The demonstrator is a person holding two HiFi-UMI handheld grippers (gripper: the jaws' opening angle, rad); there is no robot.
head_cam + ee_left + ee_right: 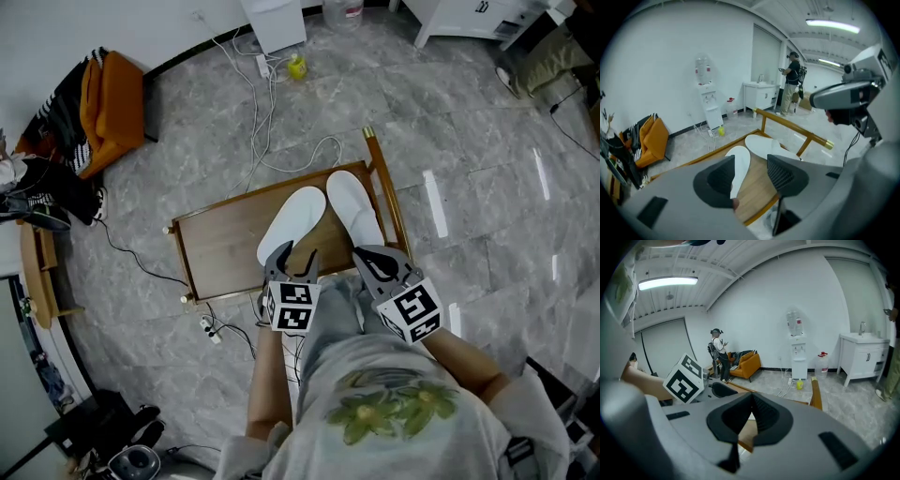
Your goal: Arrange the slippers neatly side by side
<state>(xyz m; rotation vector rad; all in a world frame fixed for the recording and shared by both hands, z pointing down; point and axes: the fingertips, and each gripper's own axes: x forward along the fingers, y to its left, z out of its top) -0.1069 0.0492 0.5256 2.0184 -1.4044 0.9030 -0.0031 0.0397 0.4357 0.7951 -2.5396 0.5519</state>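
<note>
Tabletop (217, 246) left half: bare wood from the left edge to about the middle, so there is plenty of room to slide footwear leftward.
Left slipper (293, 220): white, lying flat right of the middle, with its heel at the near edge and its toe swung to the right.
Left gripper (298, 251): jaws spread with nothing pinched. It hovers at the near edge, and that slipper's heel shows between the jaws in its own view, so it is probably lined up to take the heel.
Right slipper (354, 208): white, just beside the first, with its toe swung left toward the far edge. The toes nearly meet and the heels are apart, making a V rather than a parallel pair.
Right gripper (362, 253): jaws pressed together and empty, at the near edge by this second heel. That posture looks better suited to nudging than grasping.
Rail (387, 192): a raised wooden bar along the right edge, close to the second slipper. There is little room on that side, so straightening likely has to go leftward.
Task standing: not yet neat, by my reading.
</note>
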